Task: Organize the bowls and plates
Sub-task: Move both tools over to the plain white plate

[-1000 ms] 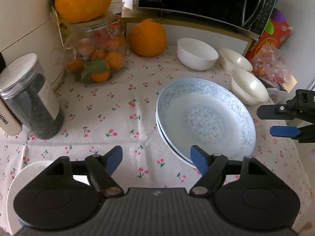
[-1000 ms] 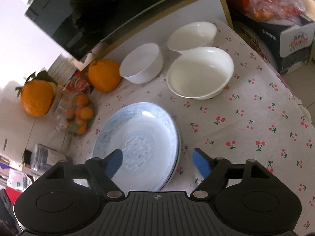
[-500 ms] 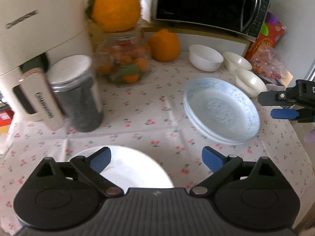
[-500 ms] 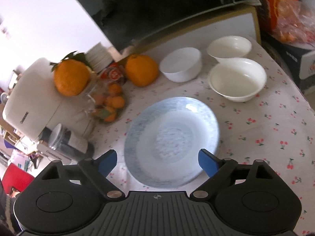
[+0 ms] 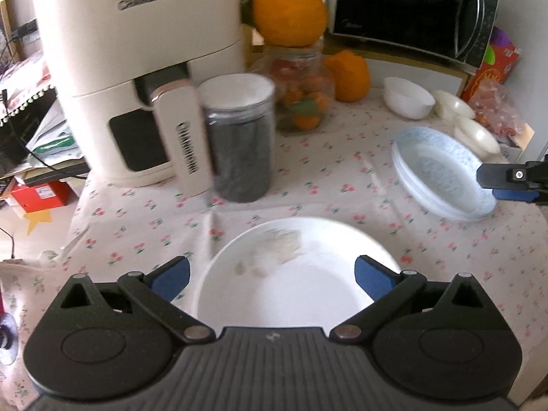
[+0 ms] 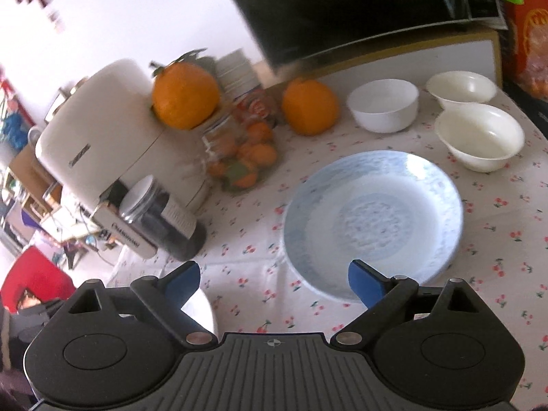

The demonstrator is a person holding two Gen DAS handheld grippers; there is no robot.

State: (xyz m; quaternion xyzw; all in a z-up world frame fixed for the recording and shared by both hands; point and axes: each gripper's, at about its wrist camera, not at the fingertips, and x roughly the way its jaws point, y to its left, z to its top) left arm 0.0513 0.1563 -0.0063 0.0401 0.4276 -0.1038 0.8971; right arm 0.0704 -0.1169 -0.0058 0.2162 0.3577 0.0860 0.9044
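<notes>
A plain white plate (image 5: 298, 274) lies on the cherry-print cloth directly under my left gripper (image 5: 270, 275), whose jaws stand open with the plate's width between them, not touching it. A stack of two blue-patterned plates (image 5: 441, 174) (image 6: 373, 219) sits to the right. My right gripper (image 6: 274, 282) hangs open in front of that stack, empty; it also shows at the left wrist view's right edge (image 5: 503, 185). A white bowl (image 6: 383, 104) and two cream bowls (image 6: 462, 87) (image 6: 479, 137) stand separately behind the blue plates. The white plate's rim (image 6: 202, 308) peeks out at lower left.
A cream air fryer (image 5: 137, 68), a dark jar (image 5: 239, 144) and a glass jar of small oranges (image 5: 301, 96) with a big orange (image 5: 289, 13) on top stand at the back left. Another orange (image 5: 349, 75) and a microwave (image 5: 411, 10) are behind. The table edge is at the right.
Both grippers drew back and left, away from the blue plates, and their jaws widened. The white plate came into full view under the left gripper.
</notes>
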